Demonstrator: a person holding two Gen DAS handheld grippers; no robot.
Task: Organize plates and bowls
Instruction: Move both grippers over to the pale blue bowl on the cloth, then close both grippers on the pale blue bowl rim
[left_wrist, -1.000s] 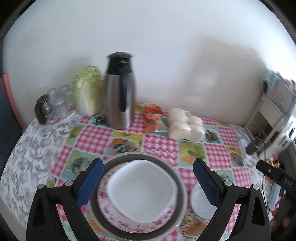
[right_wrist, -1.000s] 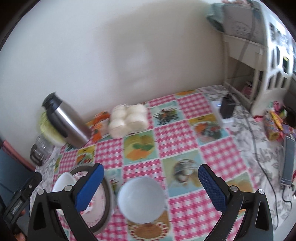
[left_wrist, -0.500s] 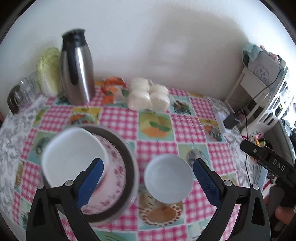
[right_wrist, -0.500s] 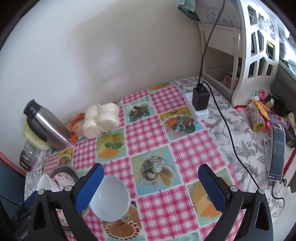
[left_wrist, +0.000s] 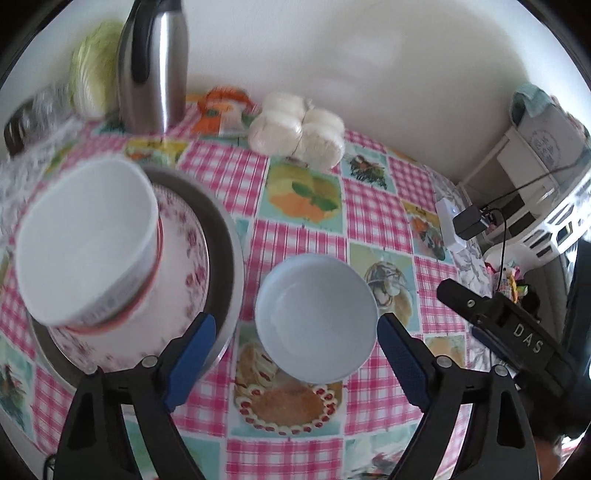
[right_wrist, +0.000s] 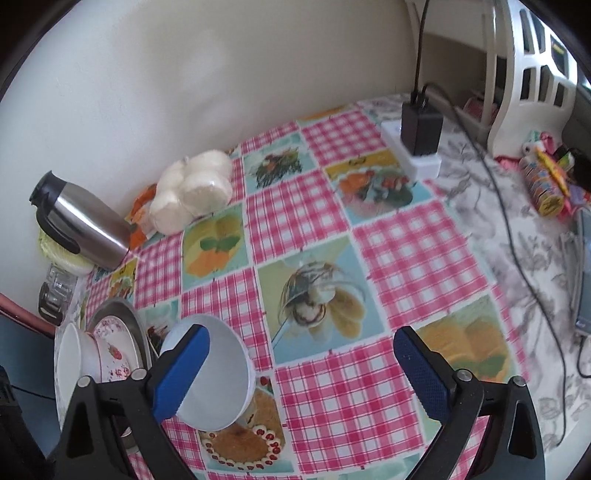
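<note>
Both grippers spread, holding nothing: left gripper (left_wrist: 293, 356) straddles the pale bowl (left_wrist: 316, 318) on the tablecloth (left_wrist: 373, 206); right gripper (right_wrist: 301, 371) beside it. Two bowls, one floral plate (left_wrist: 177, 266), one metal dish (left_wrist: 221, 236).

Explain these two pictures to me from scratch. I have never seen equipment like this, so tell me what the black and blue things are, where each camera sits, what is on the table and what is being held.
No robot here: a person holds a two-finger gripper in each hand, with a fisheye camera on each looking along its blue-padded fingers. One picture is from the left gripper, the other from the right gripper. Both stand open and hold nothing. On the checked tablecloth a pale blue bowl stands alone, framed by the left fingers. Beside it a white bowl sits on a floral plate in a metal dish. Further back are a steel thermos, wrapped white buns and a cabbage.
</note>
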